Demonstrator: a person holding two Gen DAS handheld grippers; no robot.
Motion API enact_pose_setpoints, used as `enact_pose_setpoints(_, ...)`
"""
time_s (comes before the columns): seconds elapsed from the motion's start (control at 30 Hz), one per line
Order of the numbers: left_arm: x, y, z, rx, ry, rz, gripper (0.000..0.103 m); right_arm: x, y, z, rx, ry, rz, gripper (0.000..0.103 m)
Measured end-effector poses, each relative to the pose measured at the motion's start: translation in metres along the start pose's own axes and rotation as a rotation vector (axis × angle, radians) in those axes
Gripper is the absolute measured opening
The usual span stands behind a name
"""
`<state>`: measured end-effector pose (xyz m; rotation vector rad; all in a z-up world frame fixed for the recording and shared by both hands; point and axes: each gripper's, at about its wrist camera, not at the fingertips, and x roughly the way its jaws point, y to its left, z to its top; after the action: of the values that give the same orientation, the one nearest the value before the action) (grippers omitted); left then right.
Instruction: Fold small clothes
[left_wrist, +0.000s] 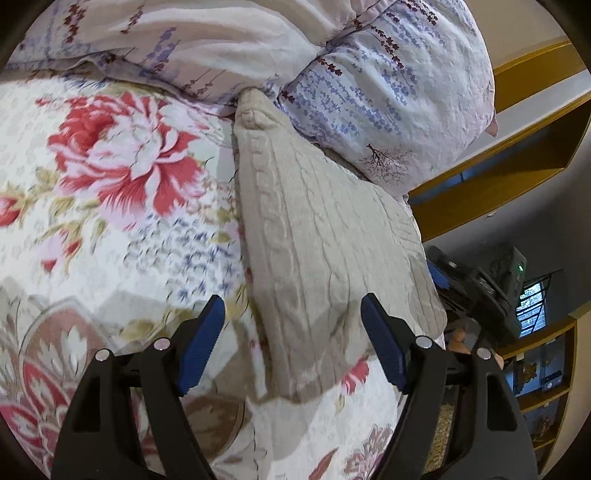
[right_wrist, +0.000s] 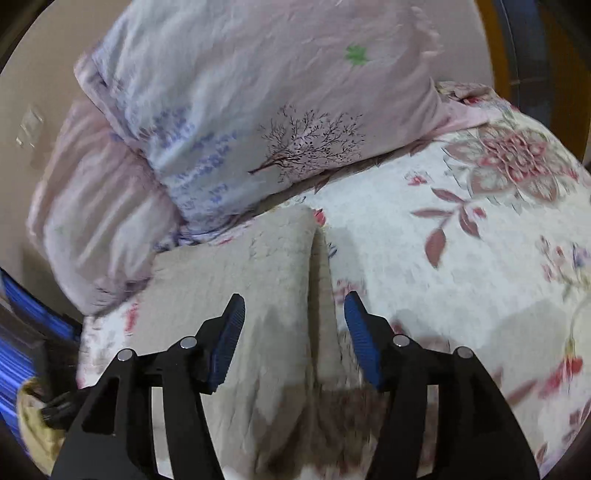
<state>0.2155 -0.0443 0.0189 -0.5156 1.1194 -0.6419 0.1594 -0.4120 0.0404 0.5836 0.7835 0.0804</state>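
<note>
**Knit laid out on bed, both grippers poised**

Floral bedspread (left_wrist: 110, 206) carrying cream cable-knit garment (left_wrist: 317, 236) lengthwise, far end tucked against pillow (left_wrist: 388, 92). Left gripper (left_wrist: 291, 325) and right gripper (right_wrist: 293, 317) gaping wide, holding nothing, hovering over near end, probably lining up a fold.

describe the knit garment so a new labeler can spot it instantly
Start at the bed with the floral quilt. By its head lies a lavender-print pillow, and the sweater stretches from under the pillow's edge toward the open left tool. It is the only plain beige piece, with raised cable-knit ribs, while everything around it is printed fabric.
</note>
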Motion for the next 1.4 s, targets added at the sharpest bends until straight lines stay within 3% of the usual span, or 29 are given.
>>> enact_pose_setpoints(0.13,-0.003,0.003,-0.013,-0.011,0.005,0.008,0.075,-0.028,-0.008,-0.023,0.016,0.008,0.080,0.057)
enact_pose_setpoints(0.37,0.001,-0.001,-0.029,-0.017,0.026,-0.012,0.069,-0.030,0.006,-0.052,-0.041,0.043,0.097,0.045)
enact_pose_setpoints(0.43,0.003,-0.001,-0.032,-0.022,0.034,-0.011,0.063,-0.028,0.008,-0.058,-0.055,0.050,0.097,0.041)
enact_pose_setpoints(0.47,0.005,-0.001,-0.033,-0.026,0.038,-0.012,0.059,-0.026,0.009,-0.062,-0.067,0.054,0.100,0.033)
enact_pose_setpoints(0.5,0.006,0.000,-0.034,-0.028,0.043,-0.015,0.049,-0.024,0.011,-0.065,-0.082,0.060,0.101,0.019)
enact_pose_setpoints(0.53,0.009,0.001,-0.036,-0.032,0.057,-0.023,0.036,-0.022,0.013,-0.068,-0.101,0.067,0.090,0.014)
enact_pose_setpoints(0.63,0.011,0.001,-0.038,-0.018,0.063,-0.031,0.018,-0.031,0.019,-0.069,-0.142,0.010,0.074,0.011)
enact_pose_setpoints(0.73,0.003,0.002,-0.040,-0.013,0.047,-0.050,0.015,-0.050,0.018,-0.068,-0.137,-0.053,0.087,0.010)
enact_pose_setpoints(0.83,0.000,0.006,-0.044,-0.010,0.048,-0.063,0.014,-0.041,0.005,-0.073,-0.133,-0.008,0.005,0.009)
enact_pose_setpoints(0.93,0.002,0.011,-0.049,-0.009,0.056,-0.054,0.014,-0.018,-0.014,-0.085,-0.090,0.066,-0.053,0.009)
enact_pose_setpoints(1.17,0.001,0.012,-0.048,-0.017,0.062,-0.057,0.018,-0.018,-0.011,-0.080,-0.094,0.083,-0.048,0.012)
enact_pose_setpoints(1.23,-0.003,0.011,-0.045,-0.037,0.056,-0.060,0.029,-0.025,-0.010,-0.075,-0.061,0.074,-0.002,0.021)
enact_pose_setpoints(1.3,-0.011,0.013,-0.037,-0.067,0.028,-0.069,0.048,-0.032,-0.010,-0.067,-0.033,0.042,0.037,0.042)
enact_pose_setpoints(1.4,-0.018,0.011,-0.021,-0.065,-0.016,-0.041,0.064,-0.032,-0.011,-0.051,0.012,0.003,0.073,0.042)
